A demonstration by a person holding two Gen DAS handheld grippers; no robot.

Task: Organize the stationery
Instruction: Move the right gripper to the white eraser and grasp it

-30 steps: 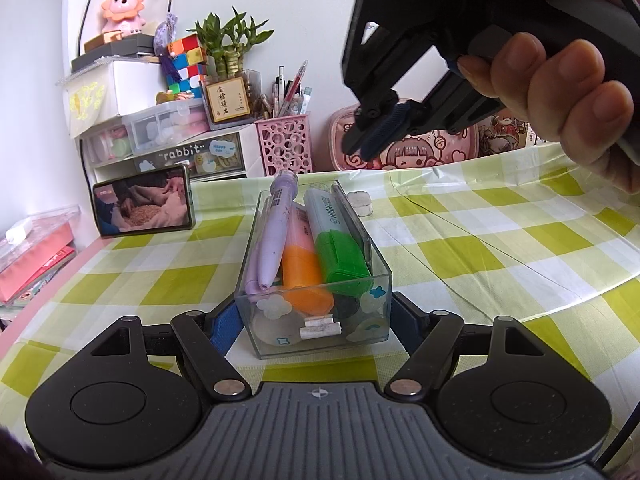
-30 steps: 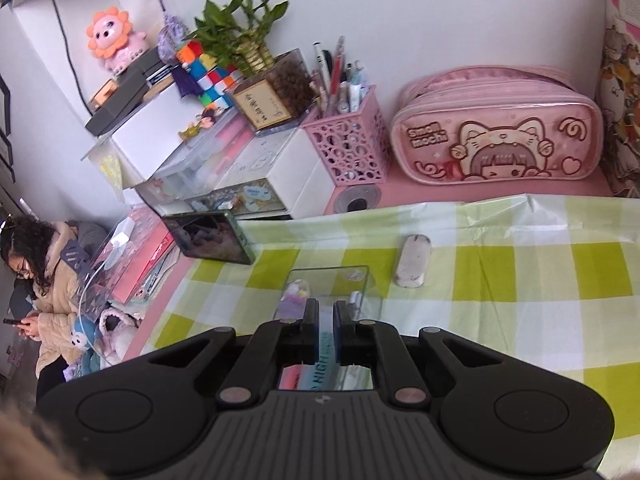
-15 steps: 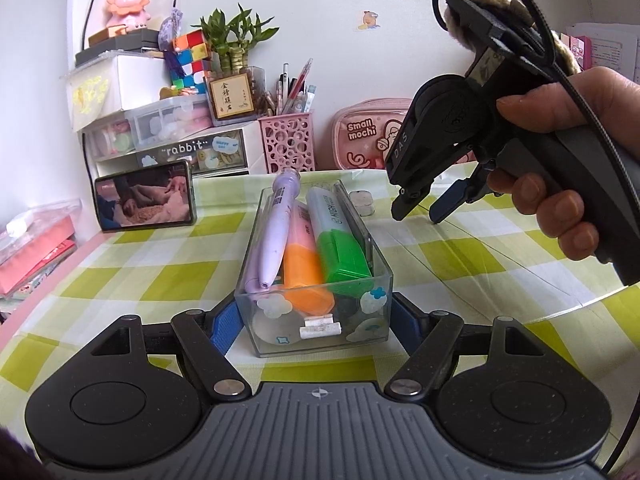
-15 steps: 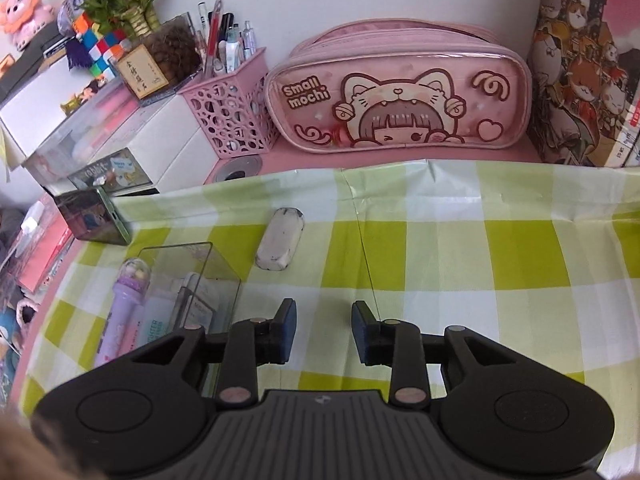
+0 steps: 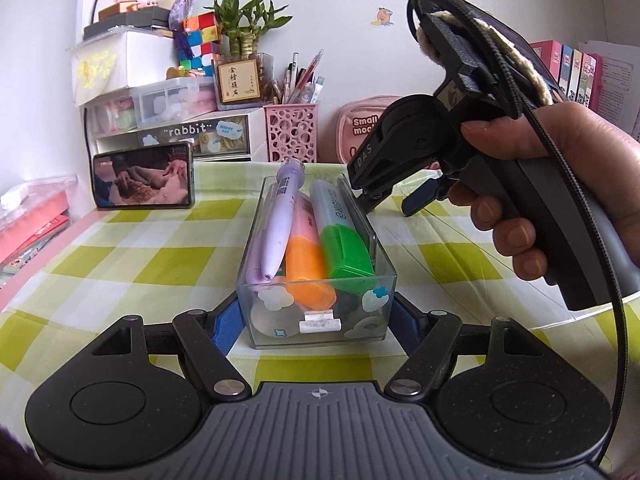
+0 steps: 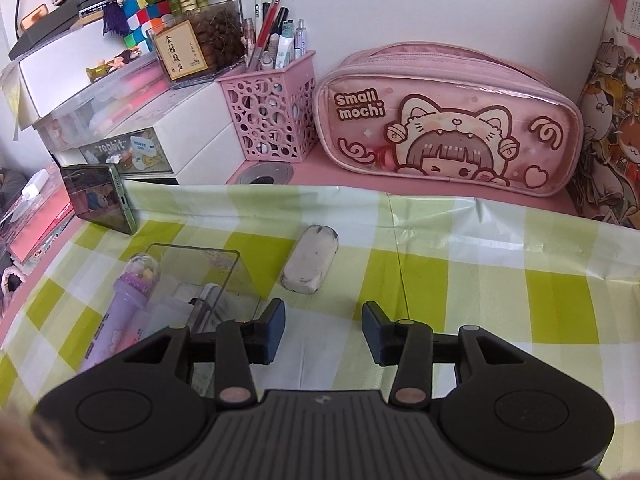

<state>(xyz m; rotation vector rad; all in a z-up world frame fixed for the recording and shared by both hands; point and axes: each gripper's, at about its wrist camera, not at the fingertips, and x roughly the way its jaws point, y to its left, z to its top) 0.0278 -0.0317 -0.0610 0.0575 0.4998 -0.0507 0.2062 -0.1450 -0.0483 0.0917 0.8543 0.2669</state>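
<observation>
The left hand-held gripper (image 5: 316, 320) clamps the near end of a clear box (image 5: 320, 320) standing on the checked worktop (image 5: 120, 256), its pads pressed to both side walls; a purple pen (image 5: 276, 228) and highlighters (image 5: 344, 240) lie inside. The right hand-held gripper (image 6: 324, 336) hangs beside the box, empty, jaws opening, an eraser (image 6: 310, 258) just ahead of its fingertips.

box's near end (image 6: 192, 320) behind claw, book (image 6: 612, 128) cropped at edge
</observation>
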